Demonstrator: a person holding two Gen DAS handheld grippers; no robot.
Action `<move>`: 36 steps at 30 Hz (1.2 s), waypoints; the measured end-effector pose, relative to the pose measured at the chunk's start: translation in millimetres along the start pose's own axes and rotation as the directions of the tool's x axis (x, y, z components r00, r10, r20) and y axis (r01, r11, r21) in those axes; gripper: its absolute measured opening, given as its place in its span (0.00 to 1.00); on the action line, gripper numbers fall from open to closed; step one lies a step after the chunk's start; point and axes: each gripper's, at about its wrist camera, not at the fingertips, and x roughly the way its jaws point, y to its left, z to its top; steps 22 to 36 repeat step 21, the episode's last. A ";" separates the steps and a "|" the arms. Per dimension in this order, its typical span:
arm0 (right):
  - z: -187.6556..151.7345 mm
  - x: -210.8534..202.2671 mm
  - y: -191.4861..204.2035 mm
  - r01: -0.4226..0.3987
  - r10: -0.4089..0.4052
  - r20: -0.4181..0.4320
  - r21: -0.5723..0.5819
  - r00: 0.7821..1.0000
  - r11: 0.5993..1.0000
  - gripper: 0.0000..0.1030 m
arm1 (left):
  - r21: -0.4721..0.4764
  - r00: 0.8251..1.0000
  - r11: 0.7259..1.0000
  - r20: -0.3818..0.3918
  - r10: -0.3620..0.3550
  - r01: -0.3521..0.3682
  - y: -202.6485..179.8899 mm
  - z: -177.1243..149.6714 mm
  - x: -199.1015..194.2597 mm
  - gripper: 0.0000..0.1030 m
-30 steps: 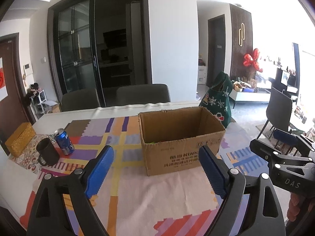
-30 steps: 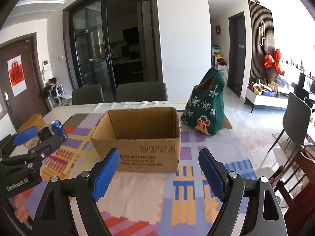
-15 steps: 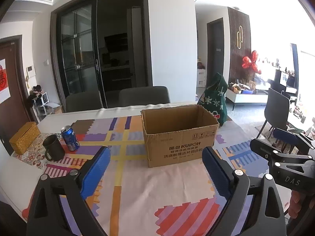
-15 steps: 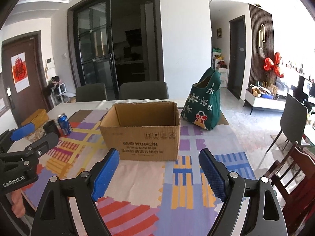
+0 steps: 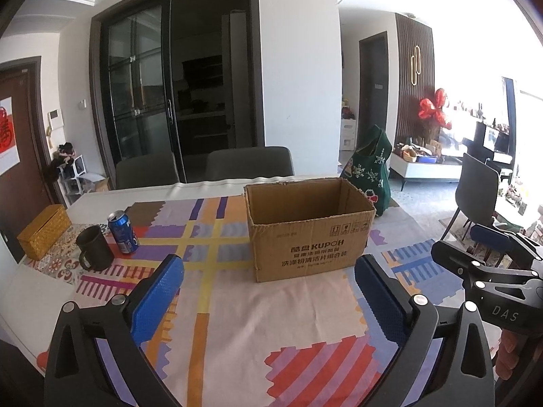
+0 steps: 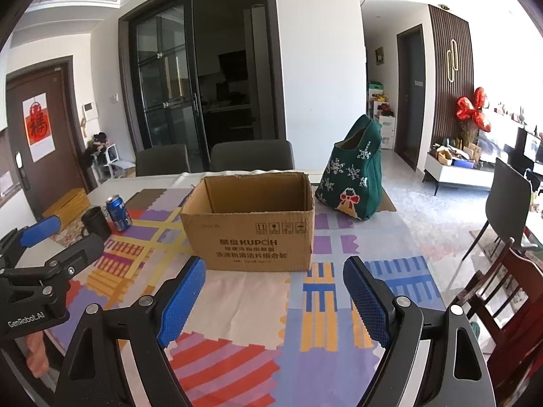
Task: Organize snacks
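An open brown cardboard box stands on the patterned tablecloth; it also shows in the right wrist view. Its inside is hidden from here. A green Christmas tote bag stands right of and behind the box, also visible in the left wrist view. My left gripper is open and empty, held back from the box's front. My right gripper is open and empty, also short of the box. No snacks show.
A blue drink can, a black mug and a woven yellow box sit at the table's left. Grey chairs stand behind the table. A wooden chair is at the right.
Both grippers have pulled back and risen away from the box, which now looks smaller and farther. Both stay open and empty.
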 end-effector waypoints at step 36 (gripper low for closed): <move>-0.5 -1.2 0.1 0.004 -0.004 -0.011 0.001 1.000 1.000 0.81 | -0.008 1.000 1.000 0.005 0.004 -0.004 -0.6 -1.5 -0.6 1.00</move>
